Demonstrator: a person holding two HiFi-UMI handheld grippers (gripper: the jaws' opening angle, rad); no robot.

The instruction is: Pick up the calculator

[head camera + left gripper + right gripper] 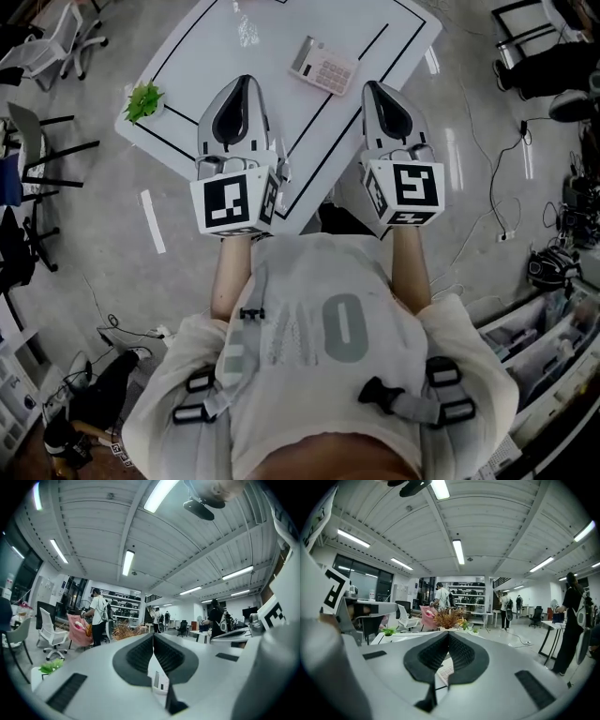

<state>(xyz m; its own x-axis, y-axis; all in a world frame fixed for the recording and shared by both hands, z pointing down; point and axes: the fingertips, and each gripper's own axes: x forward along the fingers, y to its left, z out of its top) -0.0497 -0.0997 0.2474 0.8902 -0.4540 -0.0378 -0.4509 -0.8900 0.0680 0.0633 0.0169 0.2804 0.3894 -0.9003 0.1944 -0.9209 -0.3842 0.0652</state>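
The calculator, white with pale keys, lies flat on the white table toward its far side, between the black lines. My left gripper hovers over the table, nearer than the calculator and to its left, jaws pressed together with nothing in them. My right gripper is just right of the calculator and slightly nearer, also shut and empty. In the left gripper view the gripper points level across the room. In the right gripper view the gripper shows a strip of the calculator below its closed pads.
A small green plant sits at the table's left corner. A small clear object lies at the far side. Office chairs stand left of the table and cables trail over the floor at right. Several people stand far off.
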